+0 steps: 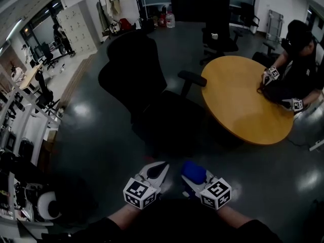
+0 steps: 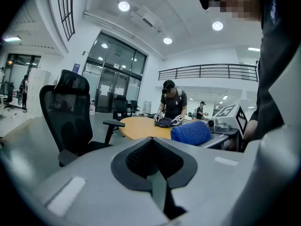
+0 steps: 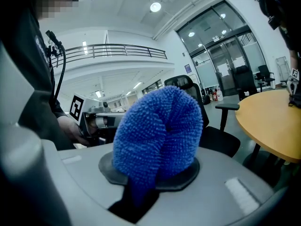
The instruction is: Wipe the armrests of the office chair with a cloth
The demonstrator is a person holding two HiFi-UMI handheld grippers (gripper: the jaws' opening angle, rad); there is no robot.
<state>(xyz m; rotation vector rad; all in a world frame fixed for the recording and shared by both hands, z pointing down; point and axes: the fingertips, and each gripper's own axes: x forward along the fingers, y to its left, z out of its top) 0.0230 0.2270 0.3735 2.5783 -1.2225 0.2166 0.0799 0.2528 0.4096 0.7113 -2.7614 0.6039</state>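
Note:
A black office chair stands ahead of me, its back toward the left; one armrest juts out next to the round table. The same chair shows in the left gripper view with its armrest, and behind the cloth in the right gripper view. My right gripper is shut on a folded blue cloth, also visible as a blue wad in the head view. My left gripper is shut with nothing in it. Both are held low, short of the chair.
A round wooden table stands right of the chair. A person in black sits at its far side with two grippers on a dark bag. More chairs stand behind. Desks and shelving line the left.

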